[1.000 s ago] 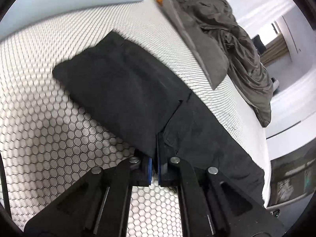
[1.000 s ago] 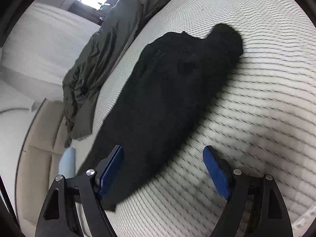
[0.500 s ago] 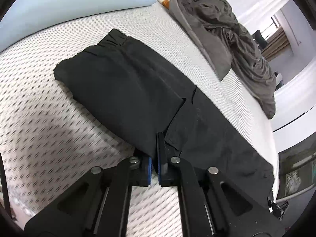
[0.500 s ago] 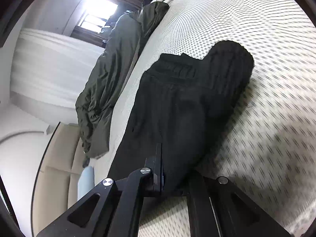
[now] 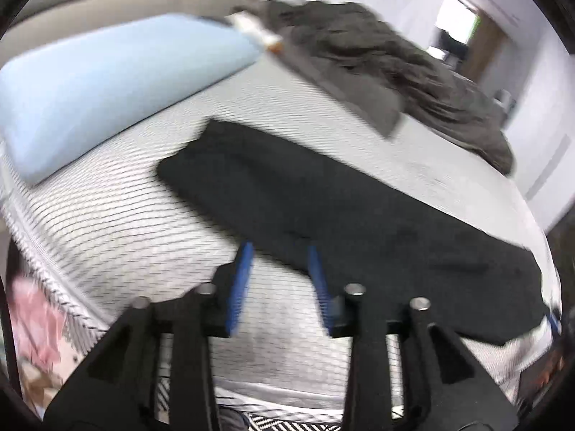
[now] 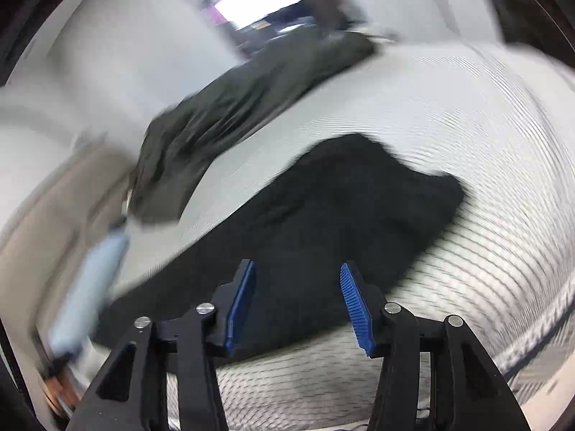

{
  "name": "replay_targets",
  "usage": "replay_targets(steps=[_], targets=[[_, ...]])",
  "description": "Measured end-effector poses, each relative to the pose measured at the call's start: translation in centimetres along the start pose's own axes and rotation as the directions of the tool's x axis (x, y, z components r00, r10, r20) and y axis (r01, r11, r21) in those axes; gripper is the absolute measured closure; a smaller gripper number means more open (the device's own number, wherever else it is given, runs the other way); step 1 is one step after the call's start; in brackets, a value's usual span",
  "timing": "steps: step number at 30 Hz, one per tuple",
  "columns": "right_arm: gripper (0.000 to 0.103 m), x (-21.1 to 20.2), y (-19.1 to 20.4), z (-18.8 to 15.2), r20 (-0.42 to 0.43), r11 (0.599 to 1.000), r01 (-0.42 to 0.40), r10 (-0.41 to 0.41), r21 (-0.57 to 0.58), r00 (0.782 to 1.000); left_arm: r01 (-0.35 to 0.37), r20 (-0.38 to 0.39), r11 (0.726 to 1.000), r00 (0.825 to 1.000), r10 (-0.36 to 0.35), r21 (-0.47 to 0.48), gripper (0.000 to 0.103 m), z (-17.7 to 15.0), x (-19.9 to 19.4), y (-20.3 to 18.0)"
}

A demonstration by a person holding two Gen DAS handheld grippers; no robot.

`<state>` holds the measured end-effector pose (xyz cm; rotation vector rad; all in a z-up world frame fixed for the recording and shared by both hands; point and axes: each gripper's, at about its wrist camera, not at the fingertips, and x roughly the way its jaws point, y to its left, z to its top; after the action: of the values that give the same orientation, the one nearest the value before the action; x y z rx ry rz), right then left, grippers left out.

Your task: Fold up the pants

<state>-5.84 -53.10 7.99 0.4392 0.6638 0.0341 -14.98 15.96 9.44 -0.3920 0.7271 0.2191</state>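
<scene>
Broadly, the bed [image 5: 118, 212] fills both views, its white patterned mattress cover carrying everything else. Along its far side lies a crumpled dark grey blanket [image 5: 388, 72], running from the headboard end toward the window; the right wrist view shows the same blanket [image 6: 222, 118] heaped beyond the mattress's bare stretch. A pale blue pillow [image 5: 107, 82] sits at the head of the bed, apart from the blanket's near corner, and appears as a blurred blue strip [image 6: 90, 280] at the left of the right wrist view.

The black pants [image 5: 341, 222] lie flat on the mattress as a long folded band, stretching diagonally from near the pillow to the bed's near edge. From the right wrist view the pants [image 6: 323, 230] run away from the camera, with a rounded lumpy end farthest off.

The left gripper [image 5: 278, 280] hovers at the near long edge of the pants, its jaws spread with only mattress between the blue pads, holding nothing. The right gripper [image 6: 296, 305] sits over the other end of the pants, its jaws likewise spread wide, black fabric showing behind the gap but not pinched. Both views are smeared with motion blur, so fine folds in the cloth cannot be made out.
</scene>
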Motion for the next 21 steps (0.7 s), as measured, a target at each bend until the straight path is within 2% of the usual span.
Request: replay_targets(steps=[1,2,3,4,5,7,9,12,13,14,15,16,18,19,21], targets=[[0.044,0.6,2.0,-0.3,-0.015,0.998,-0.011,0.010,-0.064,1.000,0.033,0.002,0.999,0.999,-0.034,0.038,0.056,-0.2,0.0,-1.7],[0.027,1.8,4.2,-0.6,-0.041,0.991,-0.034,0.029,-0.132,0.999,0.084,-0.002,0.991,0.996,-0.084,0.104,0.051,-0.8,0.1,-4.5],[0.017,3.4,6.3,-1.1,-0.081,0.979,-0.063,0.048,-0.196,0.996,0.113,-0.008,0.983,0.994,-0.113,0.146,0.050,-1.2,0.5,-6.5],[0.017,4.6,8.1,-1.9,-0.123,0.966,-0.084,0.055,-0.246,0.991,0.141,-0.015,0.972,0.990,-0.141,0.186,0.044,-1.8,0.9,-8.4],[0.017,6.6,10.1,-2.5,-0.181,0.944,-0.113,0.058,-0.309,0.982,0.192,-0.038,0.951,0.981,-0.188,0.244,0.035,-2.5,2.0,-11.4],[0.017,9.6,12.8,-3.6,-0.258,0.910,-0.145,0.044,-0.388,0.965,0.286,-0.086,0.903,0.958,-0.273,0.320,0.031,-3.8,4.0,-15.8],[0.017,12.1,14.8,-4.9,-0.301,0.877,-0.159,0.018,-0.453,0.954,0.358,-0.161,0.852,0.934,-0.320,0.381,0.028,-5.1,6.0,-19.2],[0.018,14.4,16.1,-6.7,-0.309,0.815,-0.133,-0.059,-0.564,0.949,0.394,-0.274,0.808,0.914,-0.298,0.438,0.028,-7.8,8.0,-21.5],[0.018,14.6,15.9,-7.2,-0.306,0.791,-0.124,-0.082,-0.599,0.949,0.392,-0.290,0.797,0.915,-0.282,0.460,0.028,-8.5,8.2,-21.6],[0.018,14.2,15.2,-7.5,-0.290,0.771,-0.108,-0.103,-0.628,0.951,0.373,-0.289,0.780,0.923,-0.255,0.503,0.028,-9.4,7.9,-21.4],[0.018,13.8,14.3,-7.3,-0.272,0.756,-0.089,-0.121,-0.648,0.955,0.363,-0.276,0.772,0.928,-0.250,0.523,0.028,-9.8,7.3,-20.8],[0.018,13.2,12.9,-6.6,-0.246,0.755,-0.050,-0.149,-0.654,0.958,0.362,-0.267,0.768,0.930,-0.254,0.528,0.023,-9.3,7.2,-20.5],[0.016,12.1,8.7,-4.6,-0.179,0.774,0.083,-0.248,-0.628,0.952,0.360,-0.267,0.783,0.929,-0.255,0.507,0.021,-8.7,6.7,-18.9],[0.015,11.7,6.7,-3.6,-0.140,0.776,0.172,-0.317,-0.606,0.938,0.350,-0.260,0.792,0.933,-0.249,0.500,0.020,-8.8,6.2,-17.9],[0.016,11.0,2.5,-1.8,-0.067,0.767,0.351,-0.454,-0.538,0.888,0.341,-0.251,0.799,0.937,-0.244,0.496,0.020,-8.5,6.0,-16.7]])
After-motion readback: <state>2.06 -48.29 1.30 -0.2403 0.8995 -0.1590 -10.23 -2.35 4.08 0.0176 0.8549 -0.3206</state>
